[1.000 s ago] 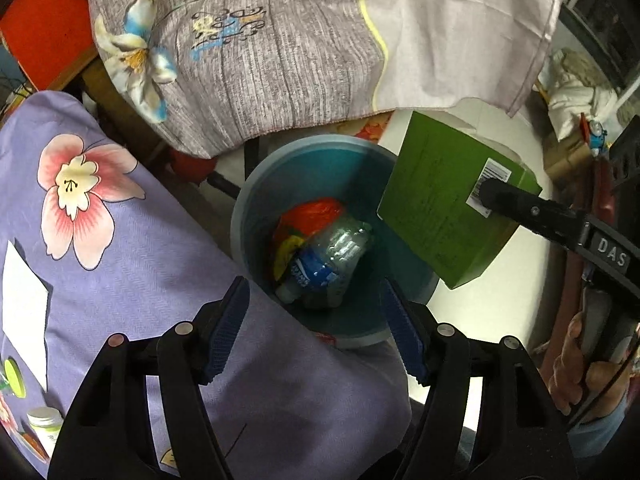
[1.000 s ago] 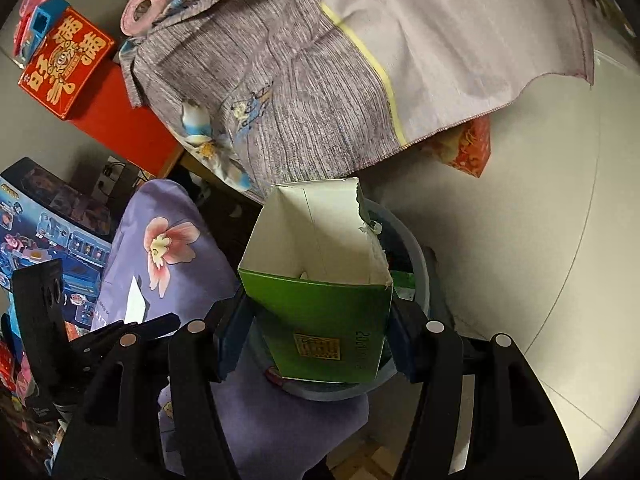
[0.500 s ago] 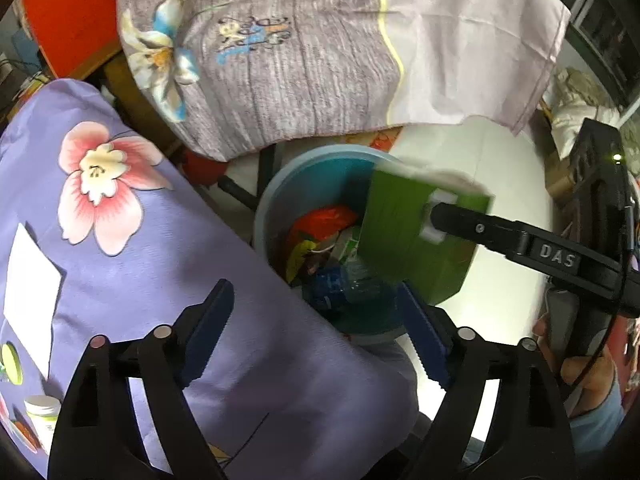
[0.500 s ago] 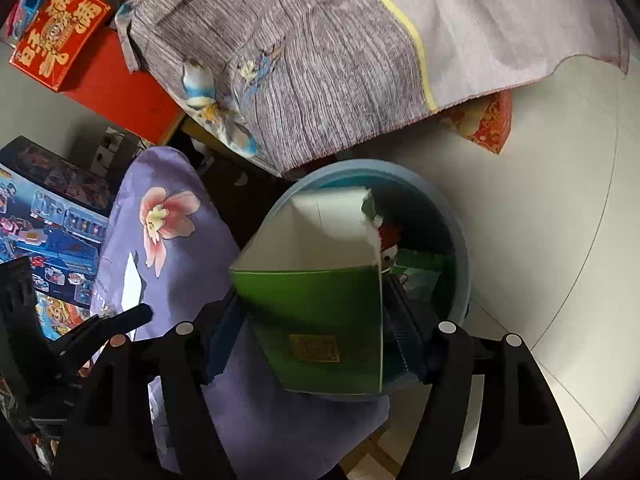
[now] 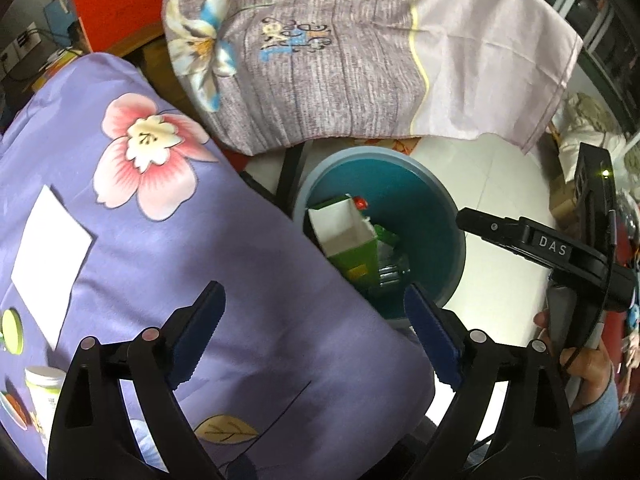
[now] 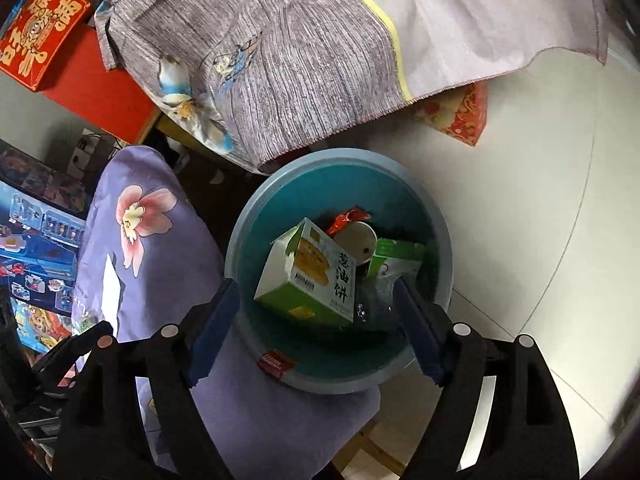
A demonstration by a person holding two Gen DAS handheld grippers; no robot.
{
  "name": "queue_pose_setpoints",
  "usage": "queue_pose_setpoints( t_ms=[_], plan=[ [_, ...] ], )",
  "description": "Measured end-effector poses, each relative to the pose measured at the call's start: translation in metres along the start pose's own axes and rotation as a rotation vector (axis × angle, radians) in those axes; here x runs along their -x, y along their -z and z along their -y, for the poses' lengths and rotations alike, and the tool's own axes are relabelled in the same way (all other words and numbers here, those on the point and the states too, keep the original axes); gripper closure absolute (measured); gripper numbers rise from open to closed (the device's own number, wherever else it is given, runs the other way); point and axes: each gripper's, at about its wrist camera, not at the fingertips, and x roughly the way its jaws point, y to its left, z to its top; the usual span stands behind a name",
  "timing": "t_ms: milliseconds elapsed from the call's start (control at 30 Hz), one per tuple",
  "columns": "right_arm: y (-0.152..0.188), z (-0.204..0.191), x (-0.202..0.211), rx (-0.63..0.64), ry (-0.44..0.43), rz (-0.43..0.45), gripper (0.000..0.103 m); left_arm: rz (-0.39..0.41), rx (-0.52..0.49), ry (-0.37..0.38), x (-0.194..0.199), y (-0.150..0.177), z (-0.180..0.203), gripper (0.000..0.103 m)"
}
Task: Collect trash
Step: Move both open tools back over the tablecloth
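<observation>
- The green box (image 6: 310, 276) now lies inside the blue bin (image 6: 442, 240), tipped on its side on top of the other rubbish; a second ago we held it between our right fingers above the rim, so the drop is done.
- Our right gripper (image 6: 316, 328) hangs over the bin with its fingers wide apart and nothing between them.
- Our left gripper (image 5: 316, 332) is also spread wide and empty, poised above the purple flowered cloth (image 5: 200, 240) that covers the bench.
- In the bin beside the box we can make out a red wrapper (image 6: 348, 216), a pale cup (image 6: 358, 240), a green packet (image 6: 396, 256) and a clear plastic bottle (image 6: 376, 304).
- On the bench a white sheet of paper (image 5: 50, 252) and a small white jar (image 5: 44, 384) are still out.
- We judge this item finished; the next one probably comes from the bench, and the flat paper may be hard to pinch off the soft cloth.
</observation>
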Motion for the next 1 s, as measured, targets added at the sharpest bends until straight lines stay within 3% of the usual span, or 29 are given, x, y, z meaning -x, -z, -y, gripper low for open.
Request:
queue_pose_setpoints(
  t_ms=[233,500,800,1000],
  plan=[
    [0.012,-0.016,0.01,0.007,0.012,0.006,0.027,0.026,0.029,0.001,0.019,0.016,-0.014,0.011],
    [0.037,-0.062,0.026,0.098,0.002,0.016,0.024,0.07,0.072,0.004,0.048,0.043,-0.04,0.009],
    [0.075,-0.145,0.018,0.237,-0.035,-0.038,0.024,0.121,0.188,-0.036,0.089,0.098,-0.108,0.009],
    [0.109,-0.207,0.012,0.361,-0.058,-0.081,0.024,0.186,0.302,-0.088,0.131,0.151,-0.169,0.009]
  ],
)
